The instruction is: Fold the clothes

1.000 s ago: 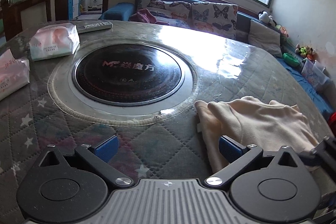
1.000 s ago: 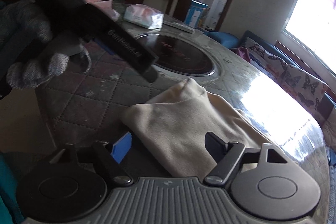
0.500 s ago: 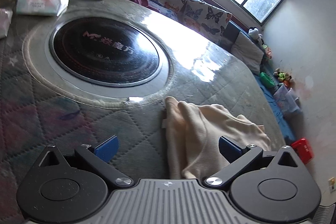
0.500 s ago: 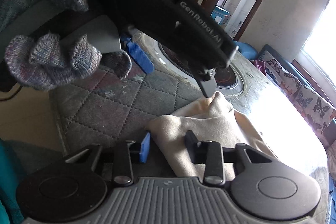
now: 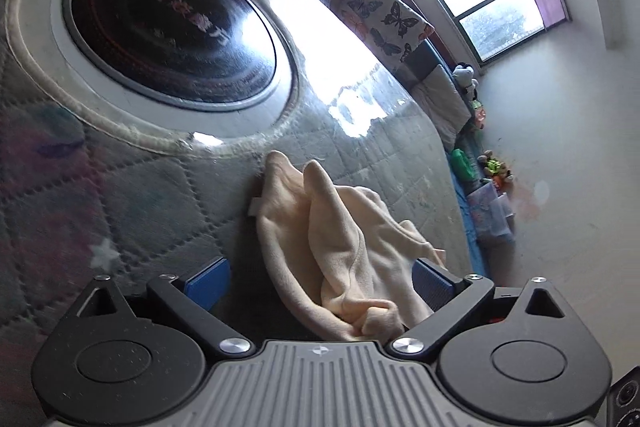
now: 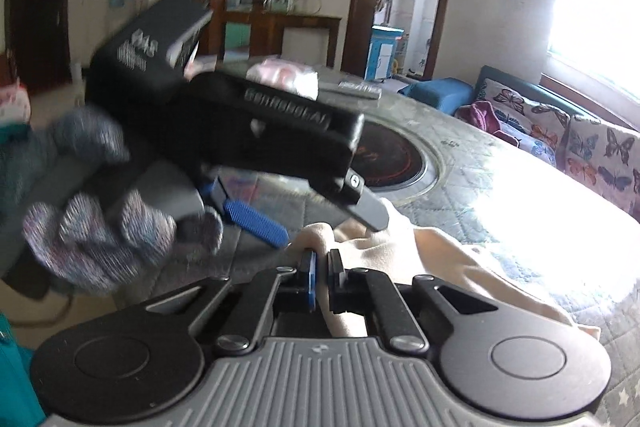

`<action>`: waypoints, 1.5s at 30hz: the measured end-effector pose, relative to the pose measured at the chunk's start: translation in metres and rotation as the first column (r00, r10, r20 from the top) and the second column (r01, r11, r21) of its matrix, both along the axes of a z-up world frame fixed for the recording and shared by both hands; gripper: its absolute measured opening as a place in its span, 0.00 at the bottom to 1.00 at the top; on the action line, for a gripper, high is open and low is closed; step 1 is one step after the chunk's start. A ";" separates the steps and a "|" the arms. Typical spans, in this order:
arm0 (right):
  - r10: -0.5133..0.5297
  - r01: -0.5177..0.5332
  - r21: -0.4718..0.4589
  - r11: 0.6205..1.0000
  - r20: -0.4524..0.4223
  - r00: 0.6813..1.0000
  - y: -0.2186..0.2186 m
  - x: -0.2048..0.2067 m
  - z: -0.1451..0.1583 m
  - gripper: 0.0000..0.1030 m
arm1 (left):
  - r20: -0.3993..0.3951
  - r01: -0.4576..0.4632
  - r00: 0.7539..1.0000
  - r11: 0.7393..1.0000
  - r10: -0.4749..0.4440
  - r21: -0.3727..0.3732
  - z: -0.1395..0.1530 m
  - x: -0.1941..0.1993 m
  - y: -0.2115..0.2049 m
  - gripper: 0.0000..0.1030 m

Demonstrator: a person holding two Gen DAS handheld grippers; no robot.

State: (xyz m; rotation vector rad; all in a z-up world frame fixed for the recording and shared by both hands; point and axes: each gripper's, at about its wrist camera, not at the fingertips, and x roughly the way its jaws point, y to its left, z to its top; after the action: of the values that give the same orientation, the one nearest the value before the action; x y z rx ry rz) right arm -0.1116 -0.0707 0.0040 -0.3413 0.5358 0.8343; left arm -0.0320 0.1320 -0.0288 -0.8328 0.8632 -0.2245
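Observation:
A cream garment (image 5: 340, 247) lies bunched on the quilted table cover, near the table's edge. My left gripper (image 5: 320, 277) is open, its blue pads on either side of the cloth's near end. In the right wrist view the left gripper (image 6: 312, 205) hovers just over the garment (image 6: 448, 255), held by a gloved hand (image 6: 100, 211). My right gripper (image 6: 321, 279) is shut on a fold of the garment's near edge.
A round black cooktop (image 5: 172, 31) is set in the middle of the table. Tissue packs (image 6: 284, 77) and a remote (image 6: 360, 89) lie at the far side. A sofa with butterfly cushions (image 6: 560, 131) stands beyond the table.
My right gripper closed from open onto the garment's edge. My left gripper tilted and moved in over the cloth, which now lies between its open fingers.

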 end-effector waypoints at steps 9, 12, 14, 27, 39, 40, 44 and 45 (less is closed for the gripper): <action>0.027 -0.027 0.058 0.998 -0.004 1.000 -0.018 -0.006 0.010 0.04 | -0.010 0.031 0.999 0.990 -0.033 -0.137 -0.014 0.013 0.007 0.79; 0.058 -0.058 0.068 0.996 -0.008 0.998 -0.018 -0.012 0.009 0.04 | -0.033 0.051 0.998 0.986 -0.057 -0.161 -0.022 0.013 0.011 0.50; 0.072 -0.071 0.078 0.994 -0.016 0.997 -0.018 -0.018 0.010 0.04 | -0.053 0.059 0.996 0.982 -0.069 -0.179 -0.029 0.012 0.014 0.31; -0.102 0.113 0.124 0.986 -0.098 0.990 -0.074 -0.014 0.009 0.11 | -0.051 0.077 0.995 0.979 -0.088 -0.189 -0.036 0.006 0.031 0.22; -0.413 0.429 0.052 0.902 -0.186 0.891 -0.126 0.083 -0.043 0.11 | -0.037 0.109 0.993 0.987 -0.114 -0.118 -0.026 0.009 0.023 0.22; -0.425 0.442 0.058 0.895 -0.190 0.885 -0.131 0.089 -0.046 0.11 | -0.036 0.111 0.993 0.987 -0.116 -0.112 -0.025 0.009 0.022 0.22; -0.460 0.480 0.082 0.874 -0.181 0.869 -0.142 0.098 -0.046 0.15 | -0.032 0.124 0.991 0.989 -0.127 -0.086 -0.022 0.011 0.018 0.22; -0.470 0.490 0.090 0.867 -0.176 0.865 -0.146 0.098 -0.045 0.17 | -0.031 0.127 0.991 0.989 -0.130 -0.076 -0.021 0.011 0.016 0.22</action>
State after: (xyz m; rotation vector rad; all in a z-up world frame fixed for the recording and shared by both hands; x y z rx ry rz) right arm -0.0134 -0.2171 -0.0412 -0.0140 0.6671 0.4040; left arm -0.0207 0.1479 -0.0500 -0.8531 0.9478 -0.3576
